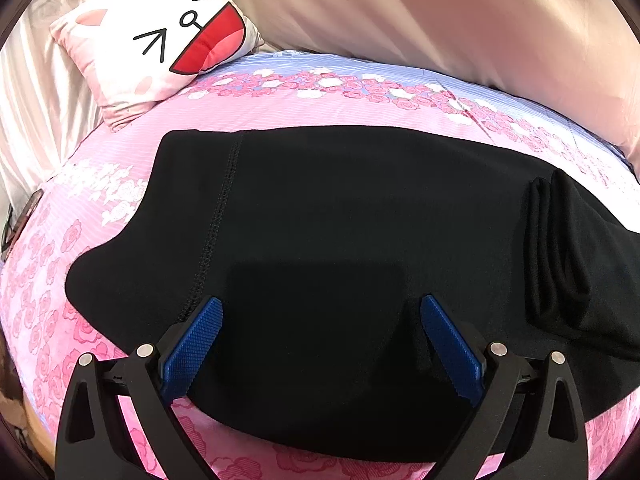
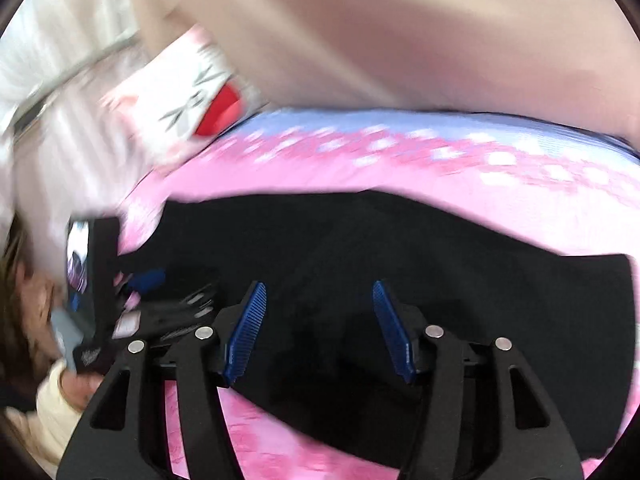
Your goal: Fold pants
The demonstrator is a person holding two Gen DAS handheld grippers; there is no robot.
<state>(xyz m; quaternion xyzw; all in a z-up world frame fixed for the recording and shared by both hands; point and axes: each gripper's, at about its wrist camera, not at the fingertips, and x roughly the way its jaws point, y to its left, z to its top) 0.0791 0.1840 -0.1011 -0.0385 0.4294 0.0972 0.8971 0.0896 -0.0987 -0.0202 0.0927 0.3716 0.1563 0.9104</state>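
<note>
A: Entry one, far left: one pink-and-white cushion printed with a cartoon cat face point(image 1: 160, 44), on the pink rose-print bedsheet with a lilac band point(image 1: 320, 92), well apart from the garment.

B: Entry two, centre?

A: One pair of black knit pants point(image 1: 340, 216), lying flat across the sheet in a wide, layered slab; one stitched seam runs down its left part, one bunched ridge of folds stands at its right end.

B: Tongs?

A: Two. Left gripper point(image 1: 320, 306): blue ribbed pads spread apart over the near hem, nothing between them. Right gripper point(image 2: 318, 292): pads likewise apart above the cloth, nothing pinched; that view is smeared by motion.

B: Step in hand?

A: By my reading, between folds: cloth laid down and let go. The next move calls for each gripper to take one end of an edge and carry it across evenly, so the layers stay square.

B: Far right?

A: One beige padded headboard point(image 1: 480, 20).
</note>
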